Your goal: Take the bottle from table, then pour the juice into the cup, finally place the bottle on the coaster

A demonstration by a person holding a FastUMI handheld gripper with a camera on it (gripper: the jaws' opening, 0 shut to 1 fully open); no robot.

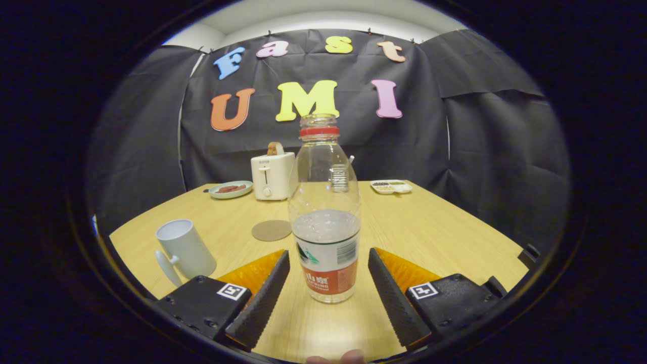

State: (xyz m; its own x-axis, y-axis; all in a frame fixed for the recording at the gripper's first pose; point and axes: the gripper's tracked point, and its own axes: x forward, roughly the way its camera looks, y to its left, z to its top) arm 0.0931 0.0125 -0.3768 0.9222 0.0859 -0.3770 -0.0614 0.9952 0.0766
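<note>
bottle (326, 222) between spread fingers (263, 298), gaps both sides.

This was a staged recording booth dressed as a breakfast table rather than a real kitchen. Black cloth (480, 151) hung as walls around a light wooden table (429, 227). At the far side stood a white toaster (272, 176) with a slice in it, a plate (231, 189) left of it and a small snack tray (391, 186) to the right.

Wooden table (434, 227) (black cloth behind)
</note>
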